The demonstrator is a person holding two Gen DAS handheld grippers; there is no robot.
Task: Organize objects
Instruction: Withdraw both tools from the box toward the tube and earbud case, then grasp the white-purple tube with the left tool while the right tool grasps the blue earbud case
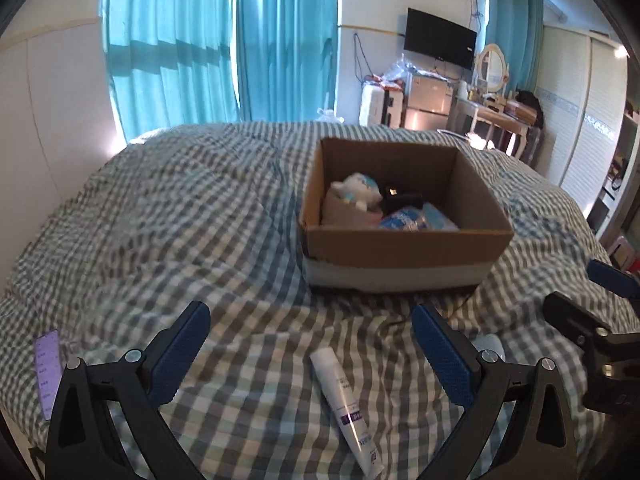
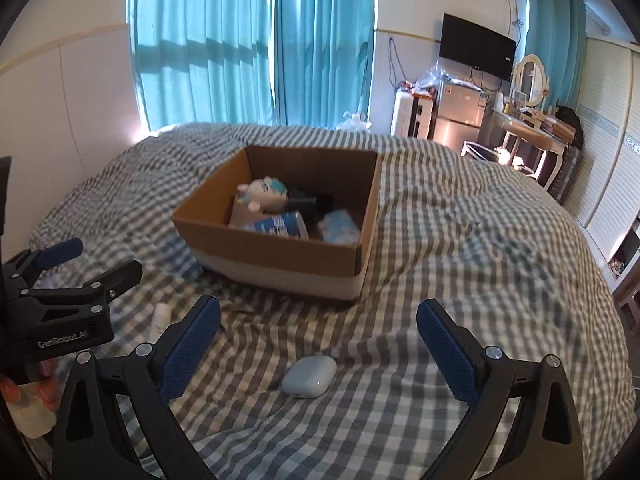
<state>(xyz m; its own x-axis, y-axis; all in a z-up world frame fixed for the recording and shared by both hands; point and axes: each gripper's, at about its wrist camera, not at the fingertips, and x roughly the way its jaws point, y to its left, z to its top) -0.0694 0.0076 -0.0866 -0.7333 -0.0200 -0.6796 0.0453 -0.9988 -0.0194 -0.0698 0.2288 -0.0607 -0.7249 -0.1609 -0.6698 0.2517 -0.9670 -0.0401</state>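
Observation:
A cardboard box (image 1: 404,240) (image 2: 280,256) stands on the checked bedspread and holds a white plush toy (image 1: 356,190) (image 2: 264,192), a dark item and blue packets. My left gripper (image 1: 310,324) is open, and a white tube with a purple band (image 1: 346,400) lies between its fingers on the bed. My right gripper (image 2: 318,320) is open too, above a pale blue earbud case (image 2: 310,376). In the right wrist view the left gripper (image 2: 72,276) shows at the left edge, with the white tube (image 2: 162,318) beside it.
A purple card (image 1: 47,372) lies at the bed's left edge. Beyond the bed hang teal curtains (image 1: 220,40); a wall TV (image 1: 440,38), a small fridge (image 1: 428,100) and a dressing table with mirror (image 1: 494,92) stand at the back right. The right gripper (image 1: 600,320) shows at the frame's right edge.

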